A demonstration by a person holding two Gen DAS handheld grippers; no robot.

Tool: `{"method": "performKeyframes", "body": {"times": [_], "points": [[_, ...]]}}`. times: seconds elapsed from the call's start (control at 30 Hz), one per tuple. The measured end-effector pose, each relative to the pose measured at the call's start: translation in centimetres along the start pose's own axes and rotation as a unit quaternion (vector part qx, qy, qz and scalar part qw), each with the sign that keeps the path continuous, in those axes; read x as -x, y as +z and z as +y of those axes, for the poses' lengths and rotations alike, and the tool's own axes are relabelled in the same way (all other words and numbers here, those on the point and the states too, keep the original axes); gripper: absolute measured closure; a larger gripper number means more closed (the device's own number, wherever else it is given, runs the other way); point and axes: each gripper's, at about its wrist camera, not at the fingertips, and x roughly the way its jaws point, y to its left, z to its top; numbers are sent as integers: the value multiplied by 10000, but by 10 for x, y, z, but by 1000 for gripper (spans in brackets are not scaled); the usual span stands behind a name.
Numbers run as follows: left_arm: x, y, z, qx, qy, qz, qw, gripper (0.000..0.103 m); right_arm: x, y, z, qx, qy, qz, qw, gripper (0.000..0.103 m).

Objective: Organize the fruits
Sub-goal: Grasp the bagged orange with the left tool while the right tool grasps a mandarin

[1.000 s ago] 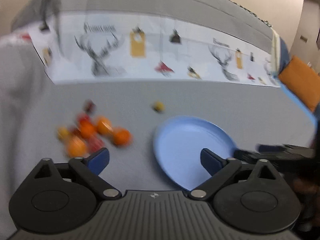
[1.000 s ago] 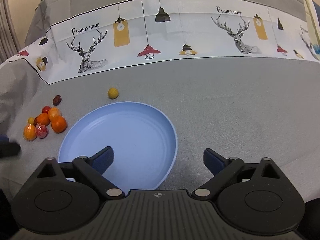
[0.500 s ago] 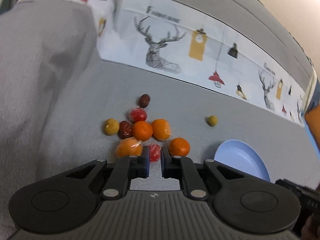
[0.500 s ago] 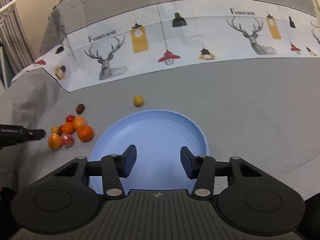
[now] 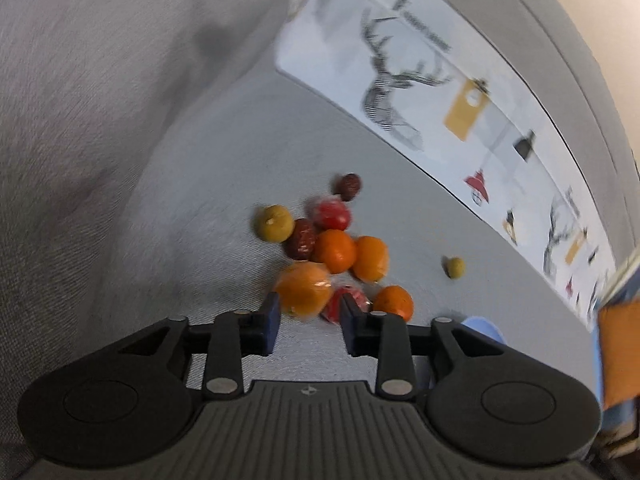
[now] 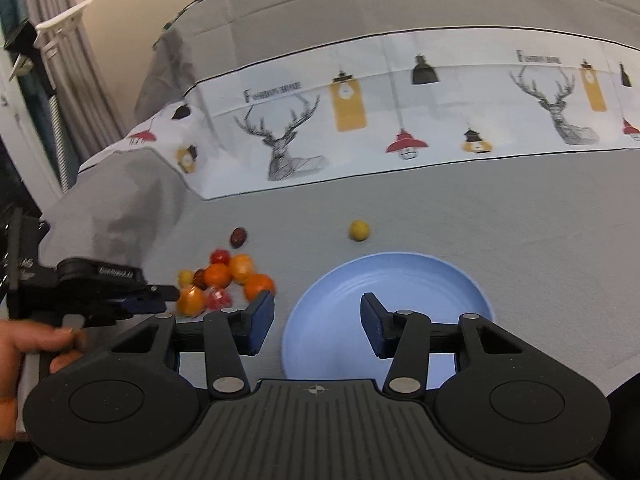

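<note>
Left tongs (image 5: 307,326): jaws reopened to a partial gap after near closure half a second earlier; clenched on nothing, pads clear of any fruit.
Left tongs, approach: brought closer to the fruit pile (image 5: 332,256) and rolled, so the pile filled more of the left wrist view than before.
Just ahead of left fingertips: wrapped orange fruit (image 5: 304,294) off the left-hand pad, wrapped red fruit (image 5: 344,304) off the right-hand pad; contact not discernible through the blur.
Further ahead of left tongs: two oranges touching, a dark red fruit, a red fruit, a yellow-green fruit at the pile's left edge; none visibly displaced from half a second earlier.
Right of left tongs: lone yellow fruit (image 5: 455,267), well apart from the pile; sliver of the blue plate (image 5: 482,328) behind the right-hand jaw.
Right tongs (image 6: 317,322): narrowed from wide a second earlier, then held at a partial gap; released, nothing between the pads.
Below right tongs: blue plate (image 6: 384,280), bare, no fruit on it.
Left of right tongs: left tongs (image 6: 160,294) in a hand (image 6: 28,340), tip at the pile's near edge.
Meaning for task: first pick apparently being lined up, likely the wrapped orange fruit; nothing sorted yet, every fruit on the grey cloth (image 6: 520,220).
Risk: neighbours packed tight, likely nudged on closing.
</note>
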Motion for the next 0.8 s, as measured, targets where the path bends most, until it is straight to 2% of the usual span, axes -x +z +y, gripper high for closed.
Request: {"method": "performKeyframes", "body": {"times": [0.13, 0.27, 0.8], "points": [[-5, 4, 8, 286, -49, 94, 9995, 61, -9, -7, 6, 175, 51, 47, 9998, 52], [-7, 5, 4, 209, -57, 92, 9997, 57, -27, -10, 5, 28, 27, 365, 9993, 52], [-30, 13, 7, 340, 52, 344, 9988, 56, -61, -4, 18, 279, 114, 513, 9982, 50]]}}
